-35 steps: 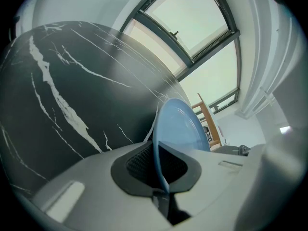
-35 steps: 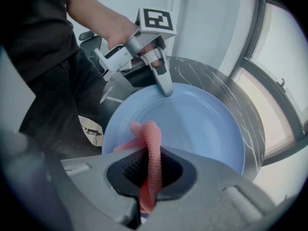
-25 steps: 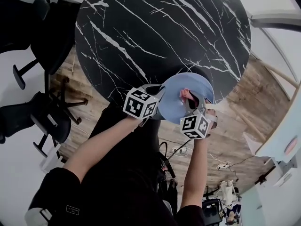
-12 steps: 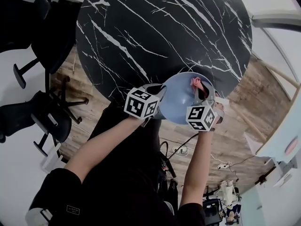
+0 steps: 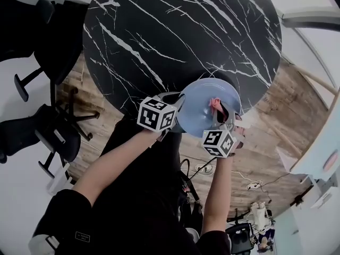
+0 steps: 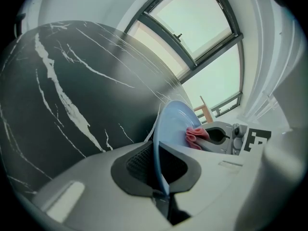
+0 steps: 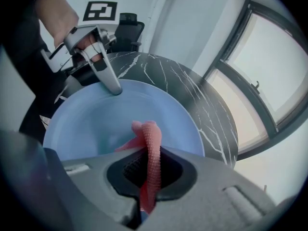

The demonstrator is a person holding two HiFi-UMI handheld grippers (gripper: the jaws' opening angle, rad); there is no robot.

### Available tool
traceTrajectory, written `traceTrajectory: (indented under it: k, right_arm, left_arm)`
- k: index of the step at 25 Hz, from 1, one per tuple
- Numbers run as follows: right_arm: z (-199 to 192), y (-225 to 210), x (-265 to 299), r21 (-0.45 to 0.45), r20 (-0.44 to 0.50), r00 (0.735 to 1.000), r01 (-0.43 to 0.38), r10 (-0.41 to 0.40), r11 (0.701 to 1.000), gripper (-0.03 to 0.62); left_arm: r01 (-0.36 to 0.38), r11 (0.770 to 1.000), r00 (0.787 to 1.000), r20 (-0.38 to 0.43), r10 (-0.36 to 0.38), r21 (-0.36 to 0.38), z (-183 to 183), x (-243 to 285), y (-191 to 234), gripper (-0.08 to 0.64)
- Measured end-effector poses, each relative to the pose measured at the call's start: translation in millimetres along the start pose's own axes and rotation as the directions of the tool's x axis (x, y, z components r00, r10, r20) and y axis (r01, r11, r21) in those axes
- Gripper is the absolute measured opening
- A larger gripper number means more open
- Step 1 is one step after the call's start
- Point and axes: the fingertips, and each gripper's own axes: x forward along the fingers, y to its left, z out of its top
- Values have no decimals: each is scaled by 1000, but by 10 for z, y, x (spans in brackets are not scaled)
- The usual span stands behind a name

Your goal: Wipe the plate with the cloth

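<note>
Shifted down and toward the person in the last half second, the right gripper [image 5: 218,116] and its cloth [image 5: 214,104] now sit nearer the middle of the plate [image 5: 202,110]; the left gripper [image 5: 178,104] has held its place.

Marker cubes cover both sets of jaws from the head camera, and the plate hides the table [image 5: 175,36] edge beneath it. In the right gripper view, that gripper's grey body cuts off the plate's near rim, and the cloth's lower end vanishes into the slot between its jaws. Whether the cloth's free end presses on the plate or only hangs just above it cannot be made out.

The left gripper's jaws are clamped close together on the plate's thin rim, holding the plate on edge in the air over the table's near edge. The right gripper's jaws are pinched on the cloth, which stands up between them as a twisted strip.

The plate is round, shallow, smooth and pale blue. The cloth is pink with a fine pebbled weave, bunched in folds at its top. Both grippers' pads are dark and cross-hatched. The round tabletop is black stone with white veins, above a floor [image 5: 276,116] of wooden planks. Black chairs [image 5: 37,126] stand at the left, partly cut off.
</note>
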Motion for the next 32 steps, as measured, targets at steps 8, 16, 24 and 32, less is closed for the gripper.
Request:
traceTrajectory:
  k: [8,16,24,32]
  right_arm:
    - [32,699,-210,-47,29,992,-119,121,992,11]
    - [-168,1135,-418,-100,11,971,-235,237,967,11]
    - [-231,845,-351,-103,29,976,-210,214,972,11]
    - [-57,242,-75,-101,23,986,-160,163,982,11]
  left_arm:
    - [-4,1000,1000,-1,4,2,-3,-1,3,16]
    - [1,1000,1000,-8,-1,12,-18,6,-2,16]
    - [6,998,1000,-30,-4,58,-16,9,-11,17]
    - [6,998,1000,-30,-4,55,-20,12,-15,17]
